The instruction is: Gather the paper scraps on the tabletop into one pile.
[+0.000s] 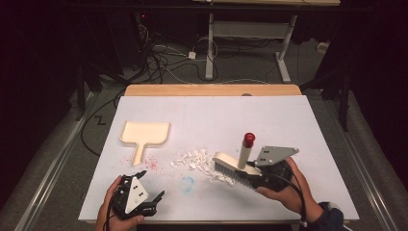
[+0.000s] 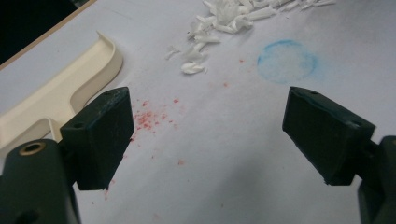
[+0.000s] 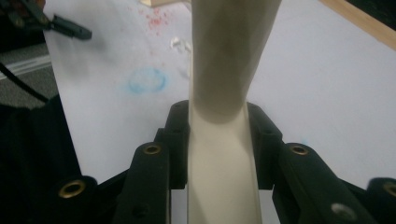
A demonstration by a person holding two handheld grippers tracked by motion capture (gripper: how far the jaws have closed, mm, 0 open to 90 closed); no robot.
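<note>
Right gripper pinches the brush handle, hiding its bristles' far end; left gripper spread.

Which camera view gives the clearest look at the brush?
The high view: the whole brush shows there, bristles beside the white scraps, red-capped handle rising up, gripped by the right gripper. The right gripper view shows just the cream handle clamped between its jaws. The left gripper view looks toward the dustpan instead.

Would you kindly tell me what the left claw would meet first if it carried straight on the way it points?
Probably the white paper itself, between the red specks and blue ring; depth is unclear.
</note>
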